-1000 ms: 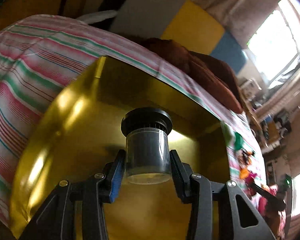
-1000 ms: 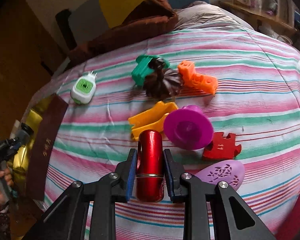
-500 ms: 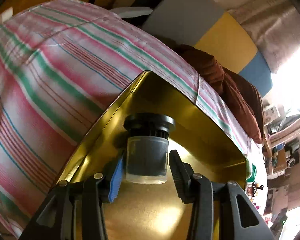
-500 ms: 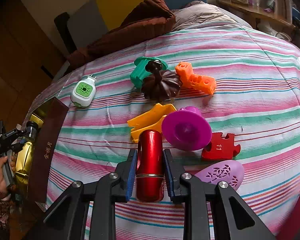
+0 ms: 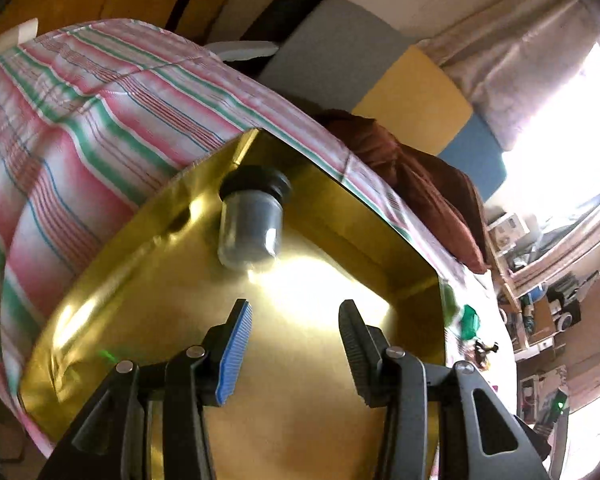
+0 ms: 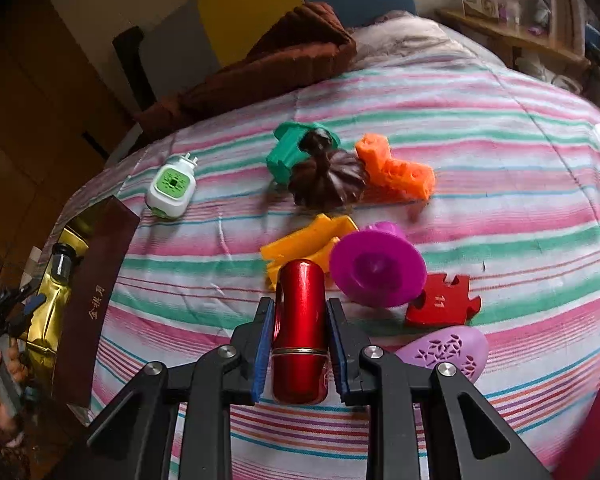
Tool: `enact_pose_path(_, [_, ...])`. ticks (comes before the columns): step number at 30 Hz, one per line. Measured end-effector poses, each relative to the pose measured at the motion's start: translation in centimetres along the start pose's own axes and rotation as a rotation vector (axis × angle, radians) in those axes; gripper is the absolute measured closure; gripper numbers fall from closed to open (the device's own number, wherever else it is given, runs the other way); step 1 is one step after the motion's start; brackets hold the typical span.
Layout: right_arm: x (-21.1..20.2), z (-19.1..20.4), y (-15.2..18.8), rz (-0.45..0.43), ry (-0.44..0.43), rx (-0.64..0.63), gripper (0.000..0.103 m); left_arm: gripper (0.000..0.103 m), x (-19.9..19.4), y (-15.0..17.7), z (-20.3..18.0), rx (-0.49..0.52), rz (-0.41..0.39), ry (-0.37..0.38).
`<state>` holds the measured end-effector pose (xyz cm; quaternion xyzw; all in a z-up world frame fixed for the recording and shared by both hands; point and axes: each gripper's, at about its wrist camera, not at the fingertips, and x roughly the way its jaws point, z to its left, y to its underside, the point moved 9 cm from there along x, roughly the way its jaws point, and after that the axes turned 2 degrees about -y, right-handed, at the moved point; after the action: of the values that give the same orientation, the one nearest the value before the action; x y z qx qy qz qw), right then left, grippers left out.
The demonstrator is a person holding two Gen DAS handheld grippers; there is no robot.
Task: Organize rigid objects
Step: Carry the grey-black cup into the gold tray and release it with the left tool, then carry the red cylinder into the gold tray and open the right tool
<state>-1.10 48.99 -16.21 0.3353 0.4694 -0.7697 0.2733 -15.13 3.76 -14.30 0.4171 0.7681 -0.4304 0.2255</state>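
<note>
A black-capped jar [image 5: 251,222] was seen free at frame centre beyond the left gripper's [image 5: 294,346] wide jaws, while a red metal cylinder [image 6: 300,330] was clamped by the right gripper [image 6: 299,354].

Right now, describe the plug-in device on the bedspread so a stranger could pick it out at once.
Start at the striped bedspread and find the gold box with the dark red lid at its left edge. Just past the far end of that lid lies the plug-in device, apart from the main cluster of toys. It is the only white item, with a green face and metal prongs on top.
</note>
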Motion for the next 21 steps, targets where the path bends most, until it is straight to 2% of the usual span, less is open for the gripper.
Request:
enact_pose_path(3, [-0.6, 1.5, -0.3, -0.036, -0.022, -0.033, 0.077, 0.057, -0.9, 1.0, -0.9, 0.011, 0.011, 0.038])
enact_pose_path(6, [-0.8, 4.1, -0.5, -0.051, -0.078, -0.031, 0.077, 0.057, -2.2, 1.2, -1.7, 0.056, -0.021, 0.03])
enact_pose_path(9, [-0.5, 8.4, -0.8, -0.043, -0.159, -0.058, 0.077, 0.057, -3.3, 1.7, -1.8, 0.087, -0.049, 0.006])
enact_pose_path(14, [0.6, 17.6, -1.2, -0.004, -0.268, -0.173, 0.077, 0.057, -3.1, 3.3, -1.2, 0.12, -0.013, -0.031])
enact_pose_path(21, [3.8, 27.1, -0.2, 0.08, -0.329, -0.273, 0.077, 0.057, -3.7, 4.0, 0.0, 0.123, -0.004, -0.039])
